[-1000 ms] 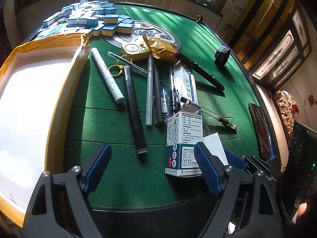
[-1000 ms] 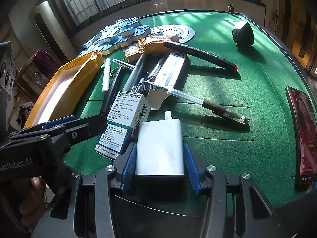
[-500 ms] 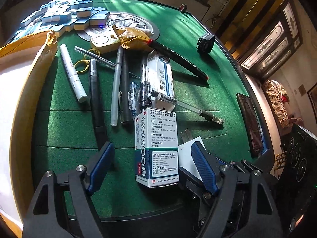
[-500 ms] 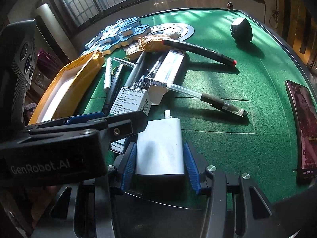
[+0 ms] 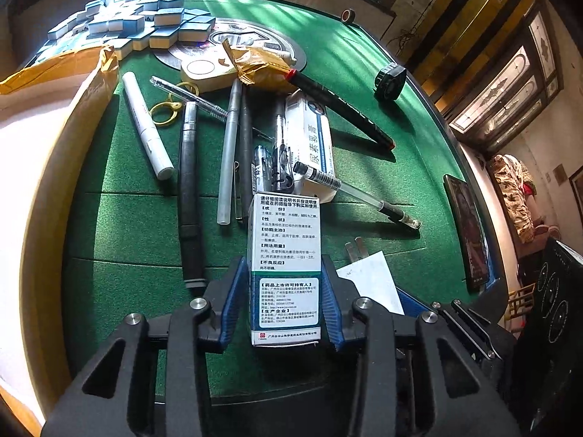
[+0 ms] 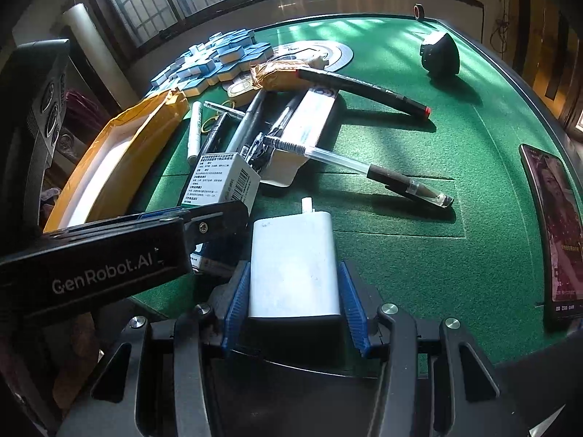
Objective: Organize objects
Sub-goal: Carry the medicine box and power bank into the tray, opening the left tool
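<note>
A white and green medicine box (image 5: 284, 240) lies on the green felt table (image 5: 127, 233) near the front edge. My left gripper (image 5: 284, 273) straddles its near end; the jaws are closing and both blue pads (image 5: 235, 291) touch the box's sides. In the right wrist view the same box (image 6: 226, 182) shows behind the left gripper's black body. My right gripper (image 6: 295, 269) is shut on a white charger (image 6: 291, 247), whose prongs point away. In the left wrist view that charger (image 5: 371, 280) sits just right of the medicine box.
An open yellow carton (image 5: 83, 138) with a white inside lies at the left. Several pens (image 5: 229, 153) and a long white box (image 5: 309, 138) crowd the middle. Blue tiles (image 5: 124, 22) lie at the back, and a phone (image 5: 466, 229) at the right edge. A black tape measure (image 5: 390, 82) sits beyond.
My left gripper shifted right until it straddled the medicine box, then its jaws closed from wide open onto the box's sides. The right gripper kept still, holding the charger.
</note>
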`<state>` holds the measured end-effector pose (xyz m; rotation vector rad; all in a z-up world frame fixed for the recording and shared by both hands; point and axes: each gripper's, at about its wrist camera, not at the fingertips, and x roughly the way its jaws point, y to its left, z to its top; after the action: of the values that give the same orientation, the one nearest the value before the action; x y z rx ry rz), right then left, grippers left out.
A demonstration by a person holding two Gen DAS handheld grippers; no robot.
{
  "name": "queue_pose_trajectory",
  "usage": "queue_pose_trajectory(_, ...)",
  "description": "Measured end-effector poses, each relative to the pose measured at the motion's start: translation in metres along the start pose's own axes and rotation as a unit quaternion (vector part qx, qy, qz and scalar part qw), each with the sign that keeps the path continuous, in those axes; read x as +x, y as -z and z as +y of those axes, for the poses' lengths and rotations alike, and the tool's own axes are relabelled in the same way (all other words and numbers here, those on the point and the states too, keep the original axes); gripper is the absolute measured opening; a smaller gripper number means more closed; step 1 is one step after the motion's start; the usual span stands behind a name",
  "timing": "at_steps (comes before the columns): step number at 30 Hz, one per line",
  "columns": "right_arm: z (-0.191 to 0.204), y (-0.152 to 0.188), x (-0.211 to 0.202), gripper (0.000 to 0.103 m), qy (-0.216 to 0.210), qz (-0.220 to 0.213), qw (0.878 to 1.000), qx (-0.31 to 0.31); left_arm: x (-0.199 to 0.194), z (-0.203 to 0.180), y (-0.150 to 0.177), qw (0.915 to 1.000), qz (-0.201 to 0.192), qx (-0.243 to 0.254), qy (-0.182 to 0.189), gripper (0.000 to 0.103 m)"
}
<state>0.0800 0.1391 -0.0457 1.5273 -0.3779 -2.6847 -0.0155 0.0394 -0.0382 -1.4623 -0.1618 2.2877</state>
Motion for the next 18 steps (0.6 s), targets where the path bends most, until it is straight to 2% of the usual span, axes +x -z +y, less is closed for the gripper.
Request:
queue_pose_trajectory(6, 0.004, 0.001, 0.000, 0.043, 0.011, -0.001, 1.000, 0.000, -0.011, 0.011, -0.001, 0.9998, -0.001, -0.014, 0.013, 0.032)
queue_pose_trajectory(12, 0.004, 0.004, -0.005, 0.043, -0.012, 0.005, 1.000, 0.027, -0.035, 0.017, 0.002, 0.9988, -0.021, -0.028, 0.034, 0.031)
queue_pose_trajectory(18, 0.022, 0.001, -0.022, 0.043, -0.018, -0.022, 0.999, 0.014, -0.068, 0.038, 0.007, 0.9962, -0.045, -0.061, 0.042, 0.032)
